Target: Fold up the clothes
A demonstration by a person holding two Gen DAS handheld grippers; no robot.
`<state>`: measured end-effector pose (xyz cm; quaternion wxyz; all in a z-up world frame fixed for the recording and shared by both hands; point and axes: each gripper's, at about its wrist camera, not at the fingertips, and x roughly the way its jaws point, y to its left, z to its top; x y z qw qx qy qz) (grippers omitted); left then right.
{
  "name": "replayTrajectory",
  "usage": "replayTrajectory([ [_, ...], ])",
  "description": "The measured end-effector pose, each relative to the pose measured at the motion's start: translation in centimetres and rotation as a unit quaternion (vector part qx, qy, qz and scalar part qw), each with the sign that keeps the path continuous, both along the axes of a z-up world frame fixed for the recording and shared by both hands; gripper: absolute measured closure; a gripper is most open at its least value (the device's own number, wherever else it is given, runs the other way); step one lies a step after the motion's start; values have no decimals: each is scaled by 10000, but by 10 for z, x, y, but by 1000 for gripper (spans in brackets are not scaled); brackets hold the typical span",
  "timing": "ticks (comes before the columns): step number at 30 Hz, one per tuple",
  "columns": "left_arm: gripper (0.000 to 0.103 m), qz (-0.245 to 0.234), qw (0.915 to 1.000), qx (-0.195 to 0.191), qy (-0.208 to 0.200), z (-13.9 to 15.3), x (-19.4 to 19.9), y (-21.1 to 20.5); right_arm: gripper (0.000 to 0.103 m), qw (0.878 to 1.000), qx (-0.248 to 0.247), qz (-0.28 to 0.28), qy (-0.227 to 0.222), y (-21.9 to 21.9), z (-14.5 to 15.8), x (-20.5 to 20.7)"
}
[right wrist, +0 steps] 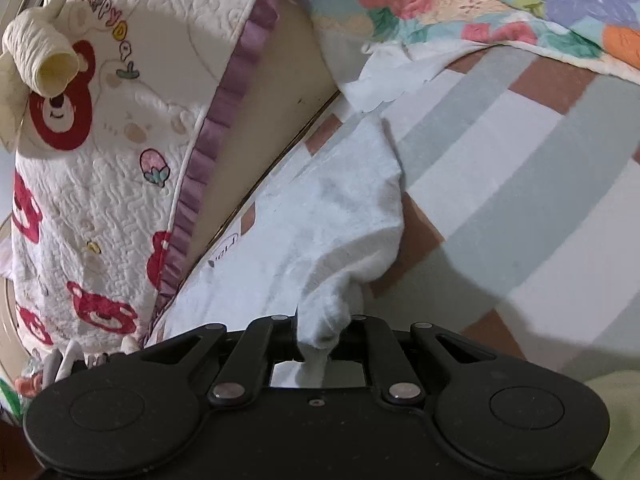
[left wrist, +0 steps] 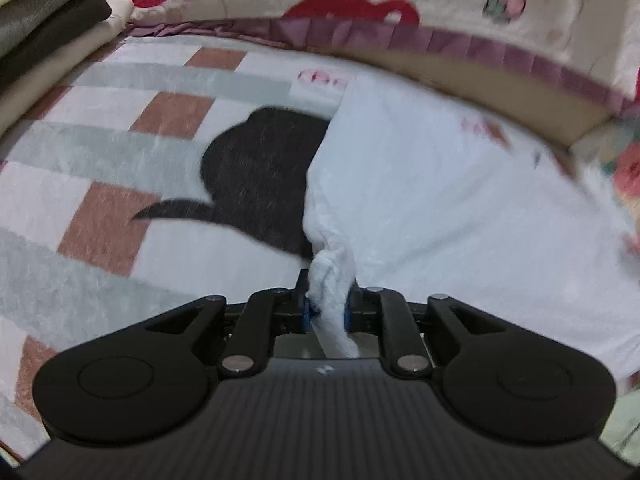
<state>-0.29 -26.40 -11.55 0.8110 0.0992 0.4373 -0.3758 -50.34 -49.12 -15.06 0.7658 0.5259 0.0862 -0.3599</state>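
White shirt (left wrist: pixel 420 184) cloth is pinched tight in the left gripper (left wrist: pixel 328 304) and right gripper (right wrist: pixel 326 332); both corners should be kept level.

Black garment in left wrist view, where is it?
The black garment lies flat on the checked sheet, left of centre, its right edge tucked under the white garment that the left tool pinches.

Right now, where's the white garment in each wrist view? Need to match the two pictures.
Left wrist: white garment fills the centre-right, bunched into the shut left hand-held gripper at bottom centre.
Right wrist: it runs from the centre down to the shut right hand-held gripper at bottom centre.
Shared landmark: the purple ruffle trim of the bear-print quilt, top right in the left view, left of centre in the right.
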Motion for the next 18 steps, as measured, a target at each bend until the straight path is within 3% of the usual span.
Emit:
replayTrajectory([
  [5, 71, 308, 9952, 455, -812, 10, -4, 12, 93, 9998, -148, 46, 95, 1, 8, 0],
  [6, 70, 382, 9942, 328, -953, 17, -6, 13, 93, 9997, -174, 56, 129, 1, 8, 0],
  [8, 56, 532, 9910, 18, -1228, 34, -9, 14, 93, 9996, -213, 63, 193, 2, 8, 1],
  [9, 54, 406, 9915, -253, -1209, 38, -14, 10, 93, 9995, -223, 46, 200, 2, 8, 1],
  [12, 54, -631, 9927, -884, -519, 34, -37, -24, 93, 9995, -271, -30, 133, 3, 10, 2],
  [15, 49, -1939, 9743, -1146, -24, 14, -71, -69, 93, 9985, -533, 88, -93, 3, 29, 6],
  [18, 47, -2634, 9643, -231, -143, -16, -111, -111, 93, 9950, -825, 420, -370, -2, 54, 21],
])
